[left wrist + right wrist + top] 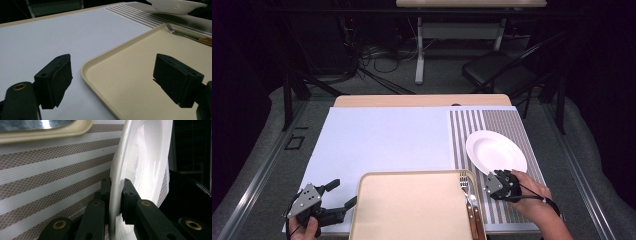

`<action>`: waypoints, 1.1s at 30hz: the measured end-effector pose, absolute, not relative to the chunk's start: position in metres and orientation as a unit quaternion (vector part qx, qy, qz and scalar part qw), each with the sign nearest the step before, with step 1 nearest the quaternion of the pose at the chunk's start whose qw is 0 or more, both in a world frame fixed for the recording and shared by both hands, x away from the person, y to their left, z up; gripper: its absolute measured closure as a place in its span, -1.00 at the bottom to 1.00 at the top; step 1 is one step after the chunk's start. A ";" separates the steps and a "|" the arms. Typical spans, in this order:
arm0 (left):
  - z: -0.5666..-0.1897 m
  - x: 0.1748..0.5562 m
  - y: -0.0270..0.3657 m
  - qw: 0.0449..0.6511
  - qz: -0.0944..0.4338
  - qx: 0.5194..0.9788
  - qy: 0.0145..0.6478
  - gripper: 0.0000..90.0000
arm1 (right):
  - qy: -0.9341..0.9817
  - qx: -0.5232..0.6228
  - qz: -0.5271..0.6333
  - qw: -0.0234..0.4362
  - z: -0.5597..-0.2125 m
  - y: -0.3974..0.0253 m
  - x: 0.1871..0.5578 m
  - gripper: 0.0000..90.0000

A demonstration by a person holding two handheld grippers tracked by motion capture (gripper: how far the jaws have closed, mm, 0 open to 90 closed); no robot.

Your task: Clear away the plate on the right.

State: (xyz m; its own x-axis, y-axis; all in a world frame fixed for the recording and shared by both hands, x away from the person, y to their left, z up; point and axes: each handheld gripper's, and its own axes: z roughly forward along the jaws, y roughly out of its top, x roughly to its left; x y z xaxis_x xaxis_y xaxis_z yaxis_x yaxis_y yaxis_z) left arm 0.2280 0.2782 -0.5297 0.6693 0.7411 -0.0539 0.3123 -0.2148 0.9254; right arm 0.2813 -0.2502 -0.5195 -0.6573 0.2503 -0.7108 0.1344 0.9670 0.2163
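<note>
A white plate (496, 150) sits tilted over the striped placemat (472, 125) at the right, held up by its near rim. My right gripper (495, 176) is shut on that rim; the right gripper view has the plate (140, 167) edge-on between the two black jaws. A beige tray (412, 205) lies at the table's front centre, with a fork (466, 187) and a wooden-handled utensil along its right side. My left gripper (343, 192) stands open by the tray's left front corner, its jaws straddling the tray rim (100, 60) with nothing between them.
A pale blue-white mat (377, 135) covers the left and middle of the table. Beyond the far edge stand a black chair (499, 70), table legs and floor cables. The fork (175, 31) shows far right in the left gripper view.
</note>
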 end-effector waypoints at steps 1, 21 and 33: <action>-0.530 0.228 0.278 0.519 0.206 0.752 0.351 -0.65 | 0.906 0.103 0.078 0.403 -0.518 -0.250 0.277 0.83; -0.529 0.227 0.278 0.518 0.209 0.751 0.351 -0.65 | 0.897 0.087 0.107 0.421 -0.496 -0.242 0.220 0.83; -0.529 0.227 0.279 0.520 0.208 0.750 0.351 -0.65 | 0.893 0.038 0.133 0.428 -0.490 -0.211 0.202 0.83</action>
State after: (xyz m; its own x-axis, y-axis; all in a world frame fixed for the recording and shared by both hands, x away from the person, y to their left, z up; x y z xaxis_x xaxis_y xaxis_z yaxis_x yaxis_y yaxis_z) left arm 0.2267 0.2787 -0.5291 0.6665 0.7437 -0.0527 0.3101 -0.2122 0.9267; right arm 0.2015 -0.2109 -0.4904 -0.6302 0.1810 -0.7551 -0.0467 0.9619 0.2696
